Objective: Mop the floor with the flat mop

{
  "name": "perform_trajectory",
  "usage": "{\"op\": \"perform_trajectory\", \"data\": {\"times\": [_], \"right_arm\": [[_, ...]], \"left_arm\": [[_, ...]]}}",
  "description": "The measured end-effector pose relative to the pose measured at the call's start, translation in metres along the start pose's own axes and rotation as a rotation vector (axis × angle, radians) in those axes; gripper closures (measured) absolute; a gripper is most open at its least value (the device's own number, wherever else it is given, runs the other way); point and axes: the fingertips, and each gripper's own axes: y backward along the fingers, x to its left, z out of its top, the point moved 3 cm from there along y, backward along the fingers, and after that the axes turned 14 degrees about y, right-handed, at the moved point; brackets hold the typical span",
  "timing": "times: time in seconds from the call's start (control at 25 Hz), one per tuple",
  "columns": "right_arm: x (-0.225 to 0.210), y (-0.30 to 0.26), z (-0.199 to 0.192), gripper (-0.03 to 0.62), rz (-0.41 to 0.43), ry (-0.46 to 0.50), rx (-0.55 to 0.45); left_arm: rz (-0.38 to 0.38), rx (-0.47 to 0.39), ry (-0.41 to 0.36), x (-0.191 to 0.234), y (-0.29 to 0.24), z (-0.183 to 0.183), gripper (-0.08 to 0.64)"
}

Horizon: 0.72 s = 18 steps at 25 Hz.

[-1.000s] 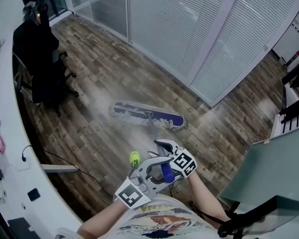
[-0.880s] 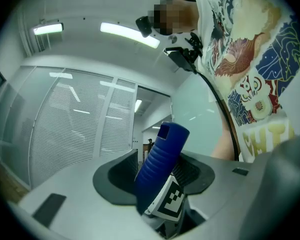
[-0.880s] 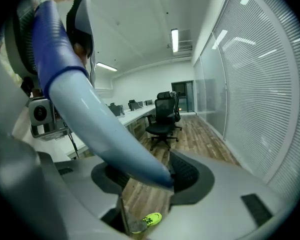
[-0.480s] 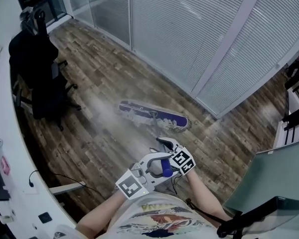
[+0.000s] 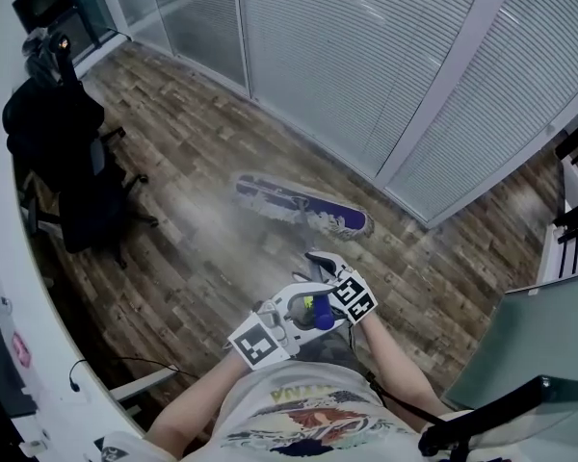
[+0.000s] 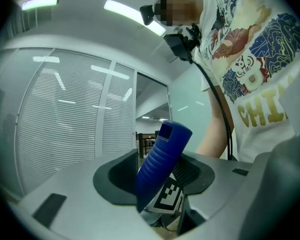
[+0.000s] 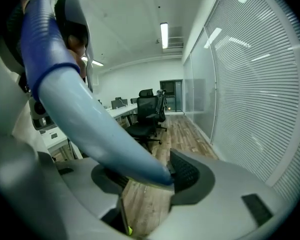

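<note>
The flat mop (image 5: 303,210) lay on the wood floor (image 5: 193,162) near the glass partition (image 5: 366,56). In the head view its long axis ran from upper left to lower right. Its handle (image 7: 85,114) slanted back toward the person. The left gripper (image 6: 157,174) clamped the blue grip (image 6: 162,154). The right gripper (image 7: 145,176), whose jaws had just been closing, held the handle between them. The shirt (image 6: 255,74) showed "CHI".

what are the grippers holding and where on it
Both hold the flat mop. The left gripper is shut on the blue ribbed grip at the handle's top end; the right gripper, jaws just closing tighter, clamps the pale shaft just below.
</note>
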Motion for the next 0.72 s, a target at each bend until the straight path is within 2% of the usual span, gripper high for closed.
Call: {"op": "perform_trajectory", "data": {"times": [0.2,0.52,0.72], "right_arm": [[-0.07,-0.028,0.0,0.382,0.011,-0.003,-0.014],[-0.224,-0.075,0.02,0.38,0.042,-0.001,-0.023],[-0.276,-0.094,0.012,0.38,0.052,0.001,-0.036]], "left_arm": [[0.019,0.003,-0.003,0.07,-0.024,0.008,0.362],[0.064,-0.009,-0.008,0.219,-0.08,0.052,0.363],[0.095,0.016,-0.01,0.27,-0.103,0.05,0.363]]}}
